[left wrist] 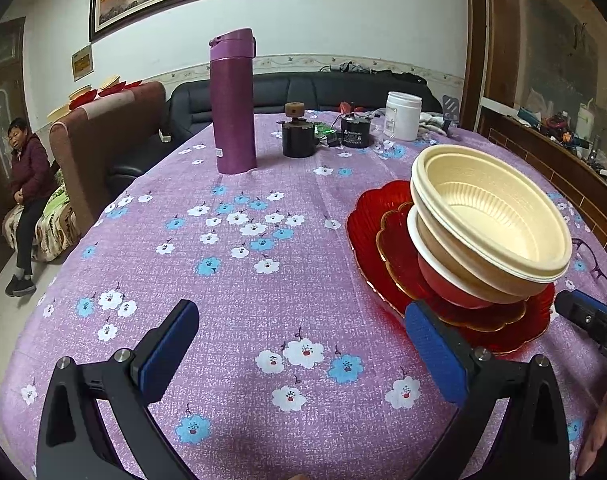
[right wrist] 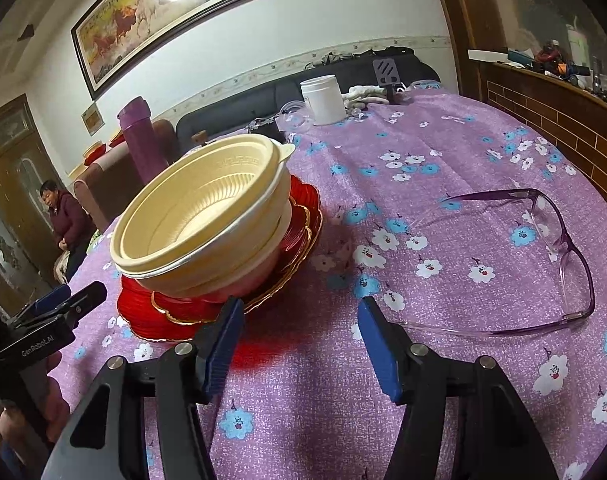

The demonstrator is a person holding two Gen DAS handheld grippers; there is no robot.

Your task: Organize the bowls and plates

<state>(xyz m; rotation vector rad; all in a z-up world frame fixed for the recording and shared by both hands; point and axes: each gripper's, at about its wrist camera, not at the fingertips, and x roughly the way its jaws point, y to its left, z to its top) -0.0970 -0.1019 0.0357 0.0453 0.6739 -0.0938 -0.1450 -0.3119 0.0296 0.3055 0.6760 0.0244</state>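
A stack of cream bowls [left wrist: 491, 224] sits on a pink bowl [left wrist: 451, 284], which rests on a small gold-rimmed red plate [left wrist: 399, 240] atop a larger red plate [left wrist: 367, 208], right of centre on the table. The stack leans a little. My left gripper [left wrist: 303, 344] is open and empty, left of and in front of the stack. The stack also shows in the right wrist view [right wrist: 199, 220]. My right gripper [right wrist: 299, 340] is open and empty, in front of the red plate [right wrist: 155, 320]. The left gripper's fingers [right wrist: 67, 300] show at the left there.
The table has a purple flowered cloth [left wrist: 263, 280]. A purple thermos [left wrist: 233, 104], a dark cup [left wrist: 298, 136], a black device [left wrist: 355, 130] and a white jar [left wrist: 403, 116] stand at the back. Glasses [right wrist: 543, 248] lie right of the stack. A person [left wrist: 27, 184] sits at far left.
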